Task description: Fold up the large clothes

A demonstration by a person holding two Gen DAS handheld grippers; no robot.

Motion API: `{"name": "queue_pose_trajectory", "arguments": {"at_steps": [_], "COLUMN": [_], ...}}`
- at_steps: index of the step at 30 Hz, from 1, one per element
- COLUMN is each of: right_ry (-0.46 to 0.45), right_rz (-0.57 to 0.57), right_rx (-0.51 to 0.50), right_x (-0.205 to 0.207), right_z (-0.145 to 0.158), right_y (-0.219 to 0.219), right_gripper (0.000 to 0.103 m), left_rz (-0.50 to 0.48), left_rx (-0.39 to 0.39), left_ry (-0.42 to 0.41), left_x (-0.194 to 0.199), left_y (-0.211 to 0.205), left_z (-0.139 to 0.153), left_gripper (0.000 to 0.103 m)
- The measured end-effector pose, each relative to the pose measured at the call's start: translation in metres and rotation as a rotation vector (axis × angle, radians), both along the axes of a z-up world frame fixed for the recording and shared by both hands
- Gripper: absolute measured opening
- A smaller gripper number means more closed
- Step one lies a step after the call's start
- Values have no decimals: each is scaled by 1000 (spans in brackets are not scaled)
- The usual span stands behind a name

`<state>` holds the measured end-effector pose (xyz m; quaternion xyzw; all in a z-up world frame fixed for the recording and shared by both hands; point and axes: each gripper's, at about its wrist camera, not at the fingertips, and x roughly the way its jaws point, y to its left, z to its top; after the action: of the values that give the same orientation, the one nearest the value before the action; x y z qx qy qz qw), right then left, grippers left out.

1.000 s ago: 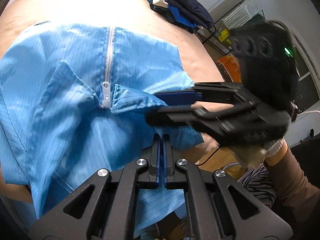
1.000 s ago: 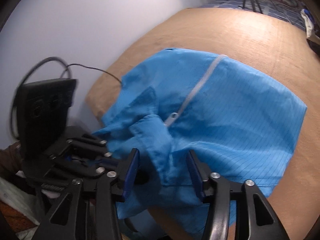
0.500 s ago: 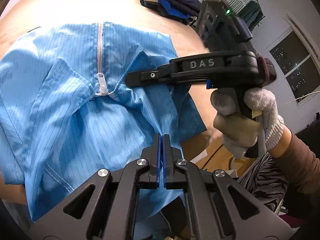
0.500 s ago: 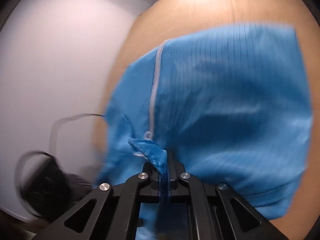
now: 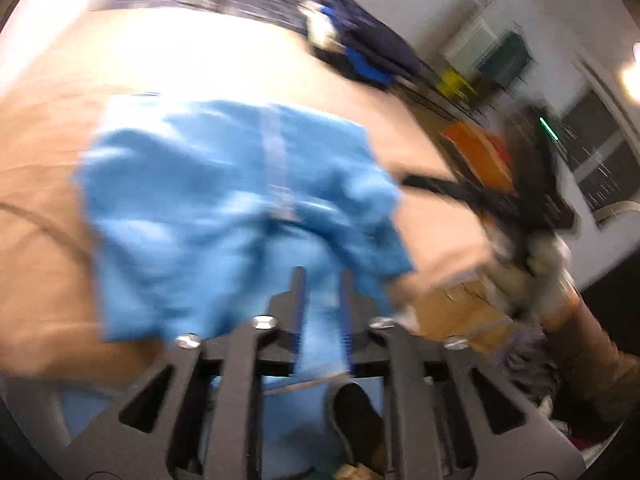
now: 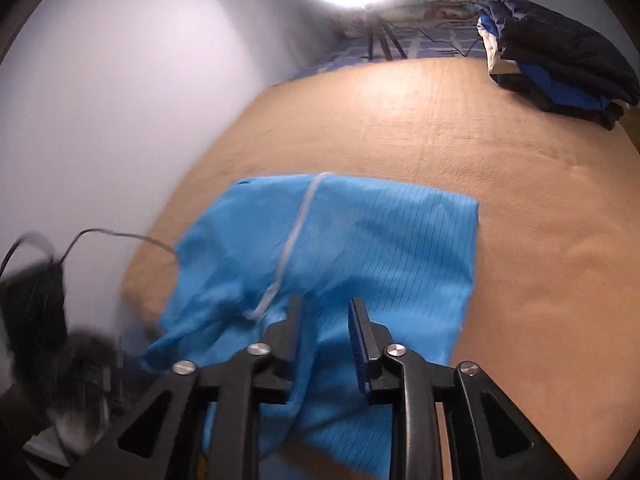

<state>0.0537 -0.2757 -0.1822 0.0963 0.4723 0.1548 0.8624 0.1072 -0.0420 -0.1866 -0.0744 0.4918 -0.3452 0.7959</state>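
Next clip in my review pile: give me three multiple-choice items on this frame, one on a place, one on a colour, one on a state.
1. Where does the pile of dark clothes lie?
A. at the far right of the tan surface
B. on top of the blue garment
C. on the floor under a chair

2. What colour is the garment with the zipper?
A. red
B. light blue
C. white

3. How does the garment lie?
A. hung on a hanger
B. rolled into a tight tube
C. on the surface, near edge hanging off towards the camera

Answers:
1 A: the pile sits far back and to the right, apart from the garment.
2 B: the cloth is light blue with thin dark stripes.
3 C: most of it rests on the tan surface, and cloth drops past the near edge.
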Motion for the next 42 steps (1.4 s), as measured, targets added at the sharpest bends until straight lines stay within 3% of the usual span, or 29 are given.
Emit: {"name": "queue_pose_trajectory", "arguments": {"at_steps": [2,4,6,8,11,12,14,18,19,21,22,23,24,25,26,31,35,38,40,41,42], "right_ry": [25,79,151,189,185,204,260,331,343,382,398,412,421,418,393,181,84,83,80,89,91], "right_rz": [-9,-42,-82,-84,-54,-63,-112,-172,-170,-144,-135,-123,-101,-85,-78,-68,-13,-34,-56,-72,-78], "right_rx": [-5,10,90,158,61,73,93,88,79,115,133,148,158,152,135,-14,-187,-164,-126,-108,-84], "right_x": [-15,-25,-32,-39,-50,-52,-58,-56,-56,-57,-58,-58,-57,-56,-57,-68,-78,-80,-85,-90,-85], "right_z": [-1,-8,-20,-28,-25,-27,-33,-48,-51,-59,-61,-65,-67,-67,-63,-21,-14,-14,-11,-9,-14], "right_y": [5,13,13,20,39,42,42,37,38,42,43,46,49,50,51,45,61,55,55,53,58], "right_gripper": [40,40,41,40,41,41,52,52,52,52,46,27,17,4,0,0,0,0,9,26,29], "left_rz": [56,95,114,116,111,116,121,132,131,126,117,113,108,110,119,113,95,78,70,69,63], "left_rx": [33,39,44,69,77,81,104,144,146,138,141,143,140,133,124,130,153,160,150,140,134], "left_ry": [12,87,137,120,154,181,213,233,234,239,231,215,199,185,171,147,118,121,147,153,148], "left_x": [3,8,12,9,6,7,10,10,9,8,8,8,7,7,7,3,-2,-2,0,0,0], "left_y": [20,33,40,40,36,34,30,30,32,33,32,30,31,32,35,38,32,31,33,35,38], "left_z": [-4,-17,-29,-31,-32,-34,-39,-49,-51,-54,-54,-53,-51,-47,-43,-40,-43,-43,-41,-38,-34], "left_gripper": [25,25,25,25,25,25,25,25,24,7,5,2,2,1,0,0,0,0,0,2,2]}}
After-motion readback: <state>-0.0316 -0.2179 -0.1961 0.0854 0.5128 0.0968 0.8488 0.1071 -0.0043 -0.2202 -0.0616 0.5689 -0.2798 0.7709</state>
